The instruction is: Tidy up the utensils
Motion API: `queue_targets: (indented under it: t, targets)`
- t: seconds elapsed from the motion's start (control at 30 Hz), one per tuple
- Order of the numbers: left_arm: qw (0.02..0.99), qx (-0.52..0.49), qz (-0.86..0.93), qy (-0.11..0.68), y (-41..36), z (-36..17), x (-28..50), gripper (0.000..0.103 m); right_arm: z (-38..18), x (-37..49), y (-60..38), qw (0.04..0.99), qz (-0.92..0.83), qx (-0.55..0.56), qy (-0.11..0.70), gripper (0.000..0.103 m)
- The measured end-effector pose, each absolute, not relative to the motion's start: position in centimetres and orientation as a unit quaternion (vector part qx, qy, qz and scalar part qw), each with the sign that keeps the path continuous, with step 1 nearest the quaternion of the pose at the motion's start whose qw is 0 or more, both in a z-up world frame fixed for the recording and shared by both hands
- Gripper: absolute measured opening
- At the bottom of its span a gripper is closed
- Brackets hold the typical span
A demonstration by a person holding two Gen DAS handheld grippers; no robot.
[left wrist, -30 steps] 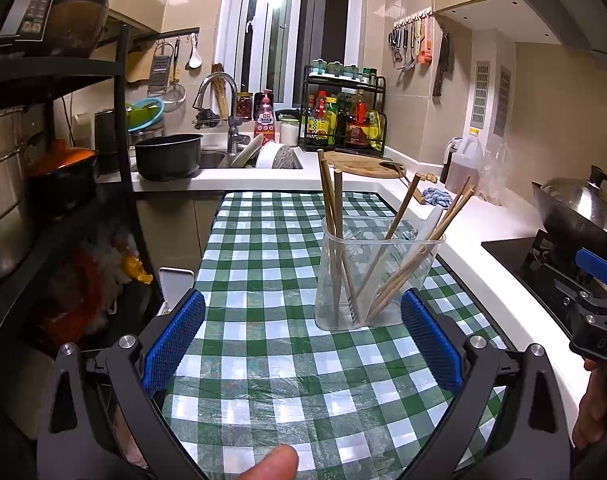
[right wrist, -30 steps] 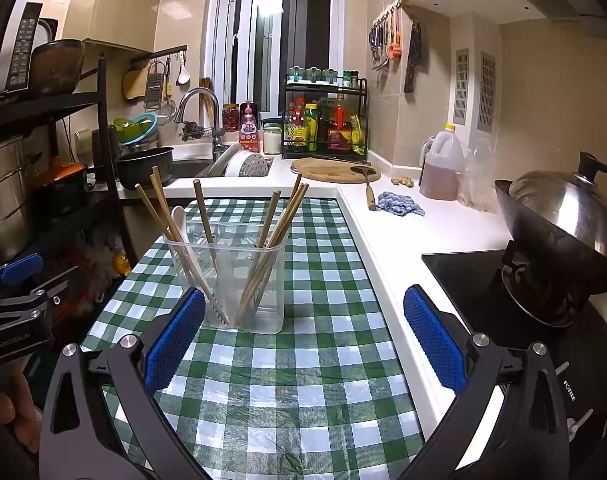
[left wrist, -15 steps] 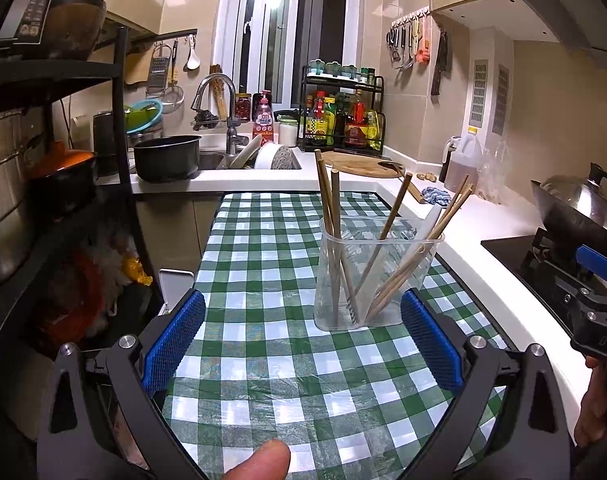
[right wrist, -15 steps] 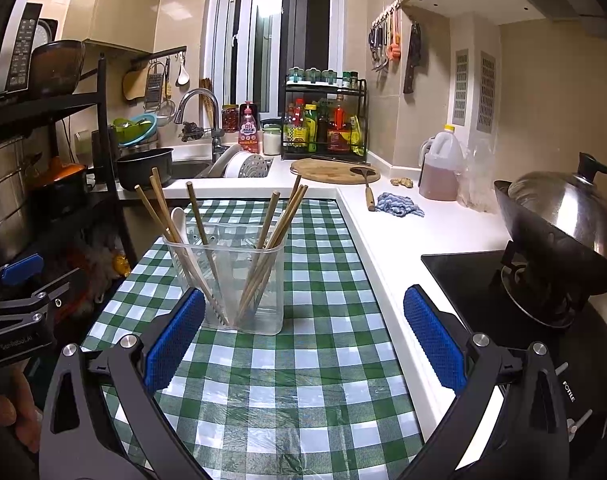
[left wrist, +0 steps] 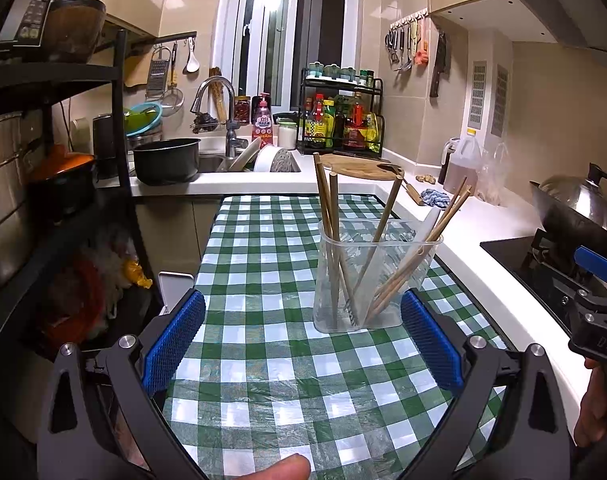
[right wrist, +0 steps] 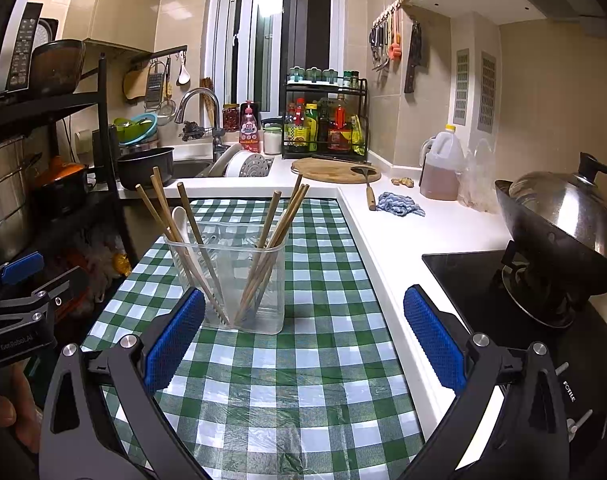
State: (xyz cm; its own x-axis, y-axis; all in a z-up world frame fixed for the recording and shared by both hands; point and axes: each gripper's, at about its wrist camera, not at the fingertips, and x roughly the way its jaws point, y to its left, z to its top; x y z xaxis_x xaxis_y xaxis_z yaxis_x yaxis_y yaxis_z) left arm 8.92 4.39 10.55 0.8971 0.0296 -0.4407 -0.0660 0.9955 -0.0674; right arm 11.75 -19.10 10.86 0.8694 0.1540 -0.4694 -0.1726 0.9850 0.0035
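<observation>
Through the left wrist camera we see a green checked table [left wrist: 263,248] in a kitchen, sink [left wrist: 211,162] behind, wok [left wrist: 575,208] at right. A clear holder [left wrist: 375,276] of chopsticks [left wrist: 333,216] stands ahead of our left gripper [left wrist: 301,340], jaws wide and empty. Through the right wrist camera the holder [right wrist: 243,280] sits near the left pad of our right gripper [right wrist: 303,340], jaws equally wide, gripping nothing.

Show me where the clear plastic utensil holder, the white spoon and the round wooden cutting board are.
Clear plastic utensil holder [right wrist: 259,300]: right wrist view, front wall.
White spoon [right wrist: 180,218]: right wrist view, bowl end above the rim.
Round wooden cutting board [right wrist: 331,168]: right wrist view, top face.
</observation>
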Motion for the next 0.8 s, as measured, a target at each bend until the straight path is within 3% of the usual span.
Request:
queue_targets:
  t: [0.8]
  targets:
    - [0.977, -0.03, 0.014, 0.213, 4.0, 10.74, 8.71, 0.095, 10.82, 11.56, -18.79, 0.966, 0.086, -0.02, 0.242, 0.098]
